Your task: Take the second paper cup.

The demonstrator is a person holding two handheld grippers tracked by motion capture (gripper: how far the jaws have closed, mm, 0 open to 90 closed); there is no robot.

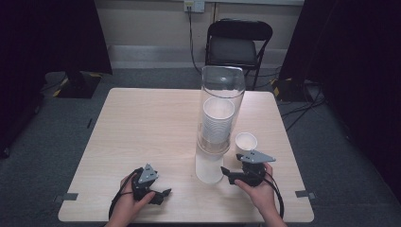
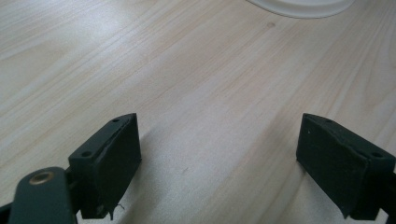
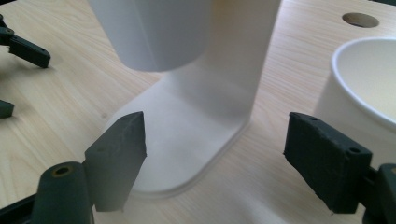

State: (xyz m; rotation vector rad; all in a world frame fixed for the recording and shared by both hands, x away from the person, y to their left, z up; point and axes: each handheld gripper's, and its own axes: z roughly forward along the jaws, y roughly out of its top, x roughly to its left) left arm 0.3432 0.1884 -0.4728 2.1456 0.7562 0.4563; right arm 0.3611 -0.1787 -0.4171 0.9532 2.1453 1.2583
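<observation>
Cup dispenser (image 1: 216, 127) stands upright mid-table, long axis vertical — a loose paper cup (image 1: 246, 142) just right of it. Right gripper (image 1: 228, 173) beside base, jaws wide, empty. Left gripper (image 1: 165, 194) wide, empty.

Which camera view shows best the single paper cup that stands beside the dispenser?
The high view: the single paper cup shows whole, upright, right of the dispenser. The right gripper view cuts it at the right edge.
</observation>
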